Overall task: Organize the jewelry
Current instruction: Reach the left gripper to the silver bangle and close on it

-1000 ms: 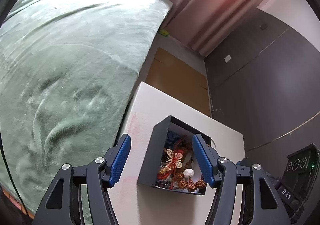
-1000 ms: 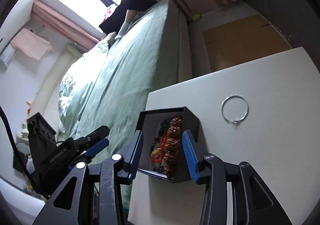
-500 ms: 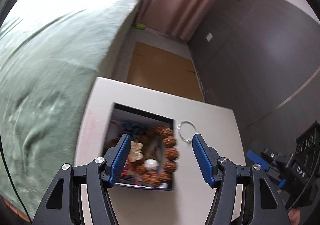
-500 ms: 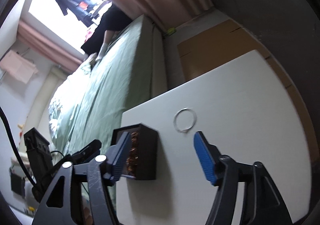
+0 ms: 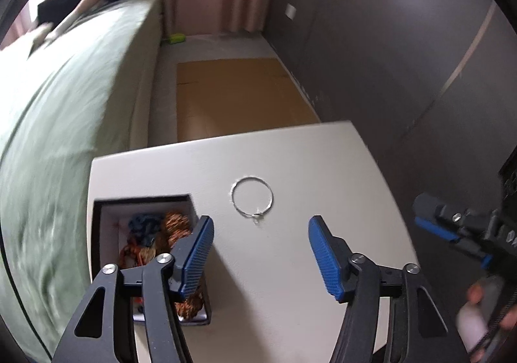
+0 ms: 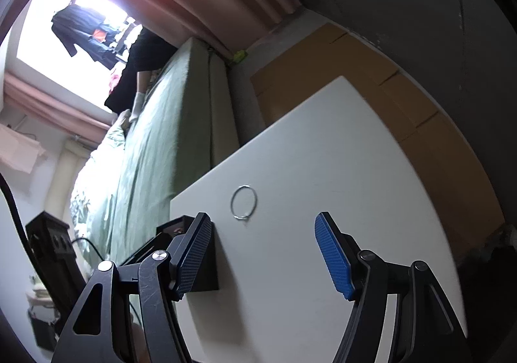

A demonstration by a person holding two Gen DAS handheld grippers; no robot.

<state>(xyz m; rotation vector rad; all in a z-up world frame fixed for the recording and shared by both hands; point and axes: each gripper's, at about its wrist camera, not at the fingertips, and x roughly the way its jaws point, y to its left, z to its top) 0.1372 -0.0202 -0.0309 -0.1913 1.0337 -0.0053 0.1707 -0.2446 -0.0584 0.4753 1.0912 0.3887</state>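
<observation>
Here both hand-held grippers tilt down, jaws apart, empty: left [image 5: 260,254], right [image 6: 263,258], over silver ring [image 5: 252,201].

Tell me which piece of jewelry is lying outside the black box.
The thin silver bangle. It lies alone, flat on the white table, right of the black box in the left wrist view; the beaded pieces are heaped inside the box.

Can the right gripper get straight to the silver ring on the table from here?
Probably yes. The right gripper is open and empty, and the silver ring lies flat on bare white table just ahead of its fingertips. The black jewelry box sits off to the left, clear of that path.
</observation>
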